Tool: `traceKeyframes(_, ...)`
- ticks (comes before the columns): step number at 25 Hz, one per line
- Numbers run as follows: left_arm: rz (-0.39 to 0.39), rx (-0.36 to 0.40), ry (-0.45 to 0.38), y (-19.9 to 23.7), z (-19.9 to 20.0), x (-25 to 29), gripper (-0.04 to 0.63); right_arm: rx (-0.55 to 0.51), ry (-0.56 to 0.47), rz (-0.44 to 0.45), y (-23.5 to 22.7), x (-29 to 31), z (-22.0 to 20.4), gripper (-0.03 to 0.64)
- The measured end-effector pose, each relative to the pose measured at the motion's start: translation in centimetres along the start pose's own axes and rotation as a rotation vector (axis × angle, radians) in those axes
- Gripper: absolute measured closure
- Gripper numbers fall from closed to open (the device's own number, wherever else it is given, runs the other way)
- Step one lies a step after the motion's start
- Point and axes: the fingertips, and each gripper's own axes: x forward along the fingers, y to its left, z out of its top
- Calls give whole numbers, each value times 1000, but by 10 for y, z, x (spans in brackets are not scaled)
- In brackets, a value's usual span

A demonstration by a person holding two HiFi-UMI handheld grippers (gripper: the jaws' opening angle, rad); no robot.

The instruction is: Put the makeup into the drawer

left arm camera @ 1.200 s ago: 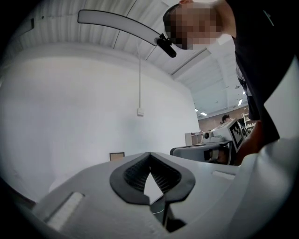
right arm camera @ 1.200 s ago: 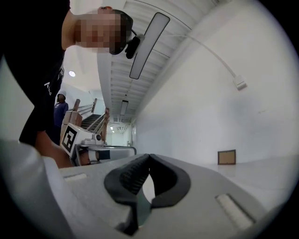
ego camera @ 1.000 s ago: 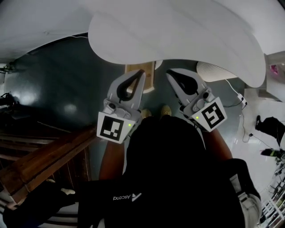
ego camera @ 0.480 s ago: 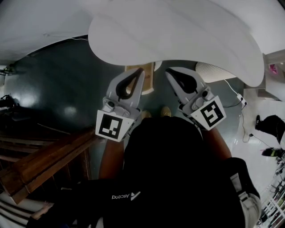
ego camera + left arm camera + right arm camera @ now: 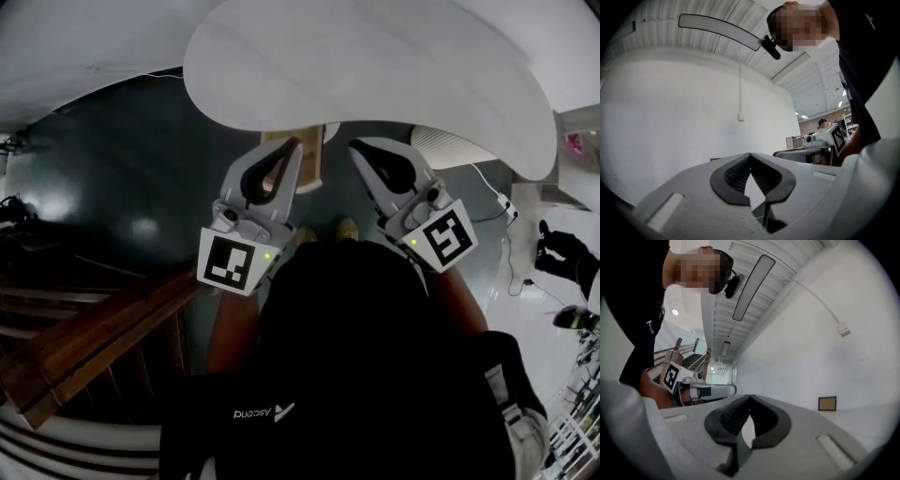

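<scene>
Two tools: the left tool (image 5: 293,150) and the right tool (image 5: 356,148) are side by side. They are near each other but not touching, and both point away from the person's body.
Left tool: closed. Its black pads (image 5: 736,176) meet at the tip, and nothing is between them.
Right tool: closed too. Its black pads (image 5: 732,420) meet at the tip, and it holds nothing.
Marker cubes: one sits at the back end of each tool, the left cube (image 5: 232,265) and the right cube (image 5: 446,240), close to the person's arms.
Wall: a big white wall (image 5: 670,117) is right in front of both tools.
Brown frame: a small frame (image 5: 313,164) is low on the wall. In the head view it shows between the two tool tips.
Floor: a dark, shiny floor (image 5: 122,187) is under the tools and spreads out to the left of the left tool.
Stairs: wooden stairs (image 5: 94,342) are well off to the left of the left tool, behind its tip.
Shoes: a yellowish shoe (image 5: 349,229) is down on the floor, below the gap between the two tools.
Shirt: the person's black shirt (image 5: 356,356) is just behind both tools.
Makeup: no view shows it, so I cannot tell where it is.
</scene>
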Motion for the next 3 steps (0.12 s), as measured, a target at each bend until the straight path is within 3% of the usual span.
traceKeyframes(3,3,4,4,2,-2,-1,584,-4,0,6,-1,1,-1,614)
